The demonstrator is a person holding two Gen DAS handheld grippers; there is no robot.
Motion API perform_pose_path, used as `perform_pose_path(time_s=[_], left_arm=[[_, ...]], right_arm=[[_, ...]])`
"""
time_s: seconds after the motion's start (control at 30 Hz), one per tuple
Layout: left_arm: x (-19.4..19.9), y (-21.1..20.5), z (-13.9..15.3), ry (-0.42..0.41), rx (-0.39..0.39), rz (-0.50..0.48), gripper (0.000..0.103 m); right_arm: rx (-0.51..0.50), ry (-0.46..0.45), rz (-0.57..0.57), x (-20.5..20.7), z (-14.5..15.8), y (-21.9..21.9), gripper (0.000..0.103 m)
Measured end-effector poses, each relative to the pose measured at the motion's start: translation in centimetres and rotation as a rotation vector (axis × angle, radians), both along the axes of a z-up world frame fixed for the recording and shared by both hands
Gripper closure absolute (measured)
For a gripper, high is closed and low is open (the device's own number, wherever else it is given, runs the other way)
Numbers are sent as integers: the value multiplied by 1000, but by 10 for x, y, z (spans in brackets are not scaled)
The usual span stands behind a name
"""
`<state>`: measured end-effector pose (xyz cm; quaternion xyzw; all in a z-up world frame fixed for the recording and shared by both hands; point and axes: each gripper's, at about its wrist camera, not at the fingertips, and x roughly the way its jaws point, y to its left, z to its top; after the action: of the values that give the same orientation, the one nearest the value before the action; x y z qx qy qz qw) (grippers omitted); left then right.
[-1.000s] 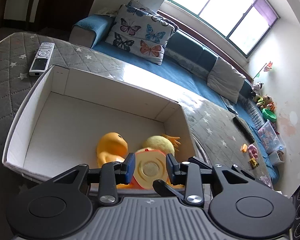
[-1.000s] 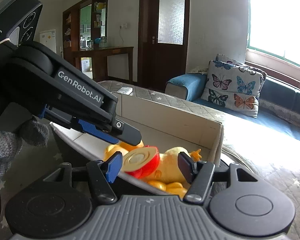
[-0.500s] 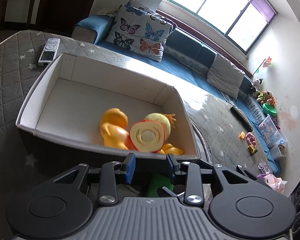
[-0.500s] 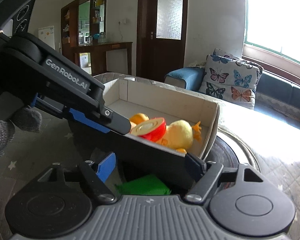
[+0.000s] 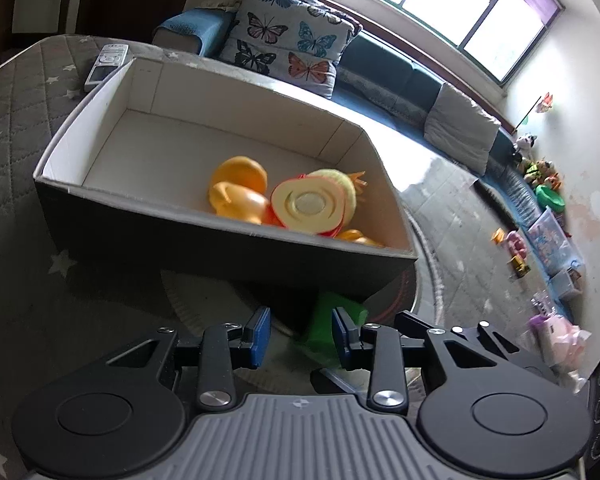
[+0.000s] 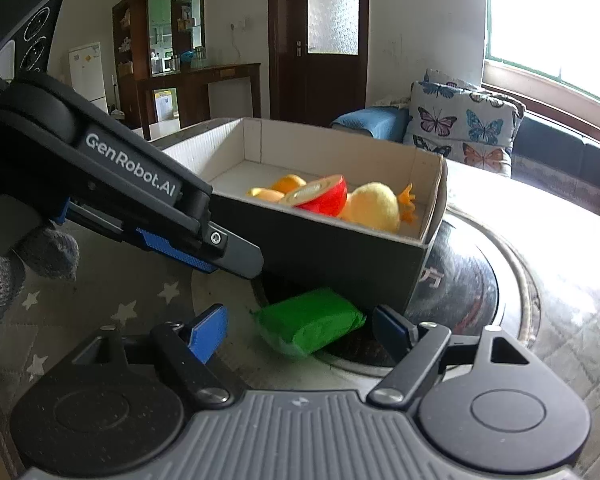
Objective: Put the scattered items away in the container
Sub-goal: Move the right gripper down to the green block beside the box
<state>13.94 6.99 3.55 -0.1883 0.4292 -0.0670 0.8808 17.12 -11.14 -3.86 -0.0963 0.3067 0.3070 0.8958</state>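
Observation:
A cardboard box [image 5: 204,240] [image 6: 340,256], white inside, holds an orange toy duck [image 5: 238,188] [image 6: 288,184], a red apple half [image 5: 308,206] [image 6: 320,196] and a yellow plush [image 5: 340,180] [image 6: 374,204]. A green packet [image 5: 328,320] [image 6: 308,322] lies on the table against the box's near wall. My left gripper [image 5: 302,334] is open just short of the packet, whose edge sits by the right finger. My right gripper [image 6: 300,332] hangs low in front of the packet. Its jaws are opening, and the packet lies between them untouched. The left gripper [image 6: 236,254] reaches in from the left.
A remote [image 5: 106,66] lies beyond the box's far left corner. A round dark plate [image 6: 460,280] is set in the quilted table under the box. A butterfly cushion [image 5: 288,48] sits on the blue sofa behind. A gloved hand [image 6: 4,272] holds the left gripper.
Both grippers have drawn back and sunk from over the box to the table in front of it. The apple half stays in the box. The right jaws have widened, and the green packet has come into view.

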Motion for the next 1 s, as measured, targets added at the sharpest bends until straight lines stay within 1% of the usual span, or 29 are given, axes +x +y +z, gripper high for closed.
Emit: perform_pose_path(time_s=[0.17,0.37,1.0], left_arm=[[-1,-2,-5,9,20,-2,67],[0,-3,-7,11,32,-1,67],[9,-2,-4,3,29,-2,67]], right_arm=[[-1,25,-5,-1,-8,0,21],[-4,34,-9,-2,-12,1,21],[6,41,-21,0,-12,7,21]])
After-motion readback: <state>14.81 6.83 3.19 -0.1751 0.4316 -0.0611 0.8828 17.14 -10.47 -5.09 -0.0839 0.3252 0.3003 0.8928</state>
